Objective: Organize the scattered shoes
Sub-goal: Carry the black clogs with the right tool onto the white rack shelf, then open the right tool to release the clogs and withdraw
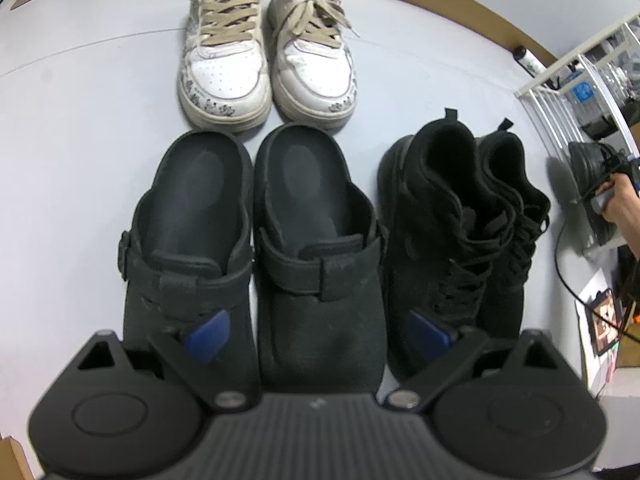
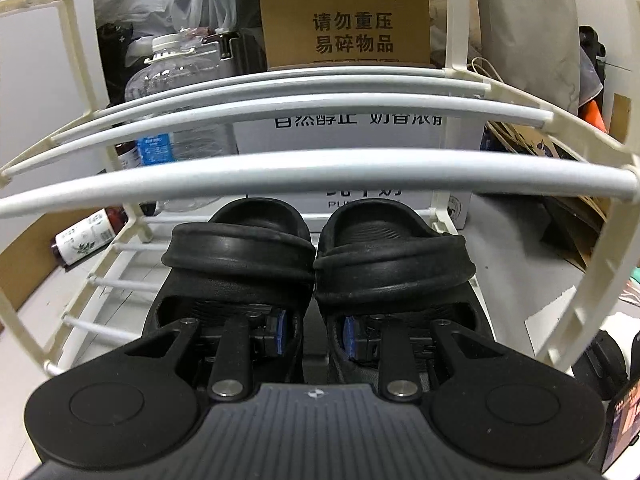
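In the left wrist view a pair of black clogs point(image 1: 256, 240) lies on the grey floor, with white sneakers point(image 1: 268, 48) beyond and black sneakers point(image 1: 468, 232) to the right. My left gripper point(image 1: 316, 330) is open, its blue pads on either side of the right clog's toe. In the right wrist view my right gripper point(image 2: 314, 332) holds a pair of black rubber sandals point(image 2: 316, 264) by their touching inner walls, one pad inside each sandal, on the lower tier of the white shoe rack point(image 2: 320, 172).
Boxes point(image 2: 344, 16), a big water bottle point(image 2: 176, 92) and bags stand behind the rack. A small bottle point(image 2: 84, 240) lies on the floor left of it. The rack's side point(image 1: 560, 112) and a cable show at the right in the left view.
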A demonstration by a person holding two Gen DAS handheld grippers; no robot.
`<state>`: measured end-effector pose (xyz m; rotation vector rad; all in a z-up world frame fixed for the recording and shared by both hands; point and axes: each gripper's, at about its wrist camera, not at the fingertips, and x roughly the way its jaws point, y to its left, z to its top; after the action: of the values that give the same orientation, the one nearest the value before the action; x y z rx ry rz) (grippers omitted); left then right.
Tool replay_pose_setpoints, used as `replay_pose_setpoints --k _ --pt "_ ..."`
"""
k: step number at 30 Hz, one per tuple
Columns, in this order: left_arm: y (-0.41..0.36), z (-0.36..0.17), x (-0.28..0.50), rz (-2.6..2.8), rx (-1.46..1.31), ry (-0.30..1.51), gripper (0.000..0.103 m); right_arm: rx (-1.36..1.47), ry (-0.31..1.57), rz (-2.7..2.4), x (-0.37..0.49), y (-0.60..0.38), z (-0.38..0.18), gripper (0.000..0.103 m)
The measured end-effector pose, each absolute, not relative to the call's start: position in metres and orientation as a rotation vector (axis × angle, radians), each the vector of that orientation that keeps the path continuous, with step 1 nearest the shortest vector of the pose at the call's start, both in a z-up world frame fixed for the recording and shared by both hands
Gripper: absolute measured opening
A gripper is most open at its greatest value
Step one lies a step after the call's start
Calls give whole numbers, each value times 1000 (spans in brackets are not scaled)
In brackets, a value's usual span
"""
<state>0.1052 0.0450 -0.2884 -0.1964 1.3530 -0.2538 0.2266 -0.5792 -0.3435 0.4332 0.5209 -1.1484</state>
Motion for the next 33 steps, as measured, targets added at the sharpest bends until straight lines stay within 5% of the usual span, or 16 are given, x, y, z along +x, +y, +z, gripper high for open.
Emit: replay_pose_setpoints --k 7,13,15,33 --pt "42 -290 106 -263 -207 1356 97 421 517 -1182 236 -587 -346 35" --pt "48 -291 106 -251 -216 1354 97 435 529 -1081 242 -594 -345 86" --pt "51 -292 105 -239 -213 1359 97 464 542 -1064 242 -594 -340 92" --pt "49 -291 107 -256 -212 1351 97 495 533 -965 226 -560 -303 97"
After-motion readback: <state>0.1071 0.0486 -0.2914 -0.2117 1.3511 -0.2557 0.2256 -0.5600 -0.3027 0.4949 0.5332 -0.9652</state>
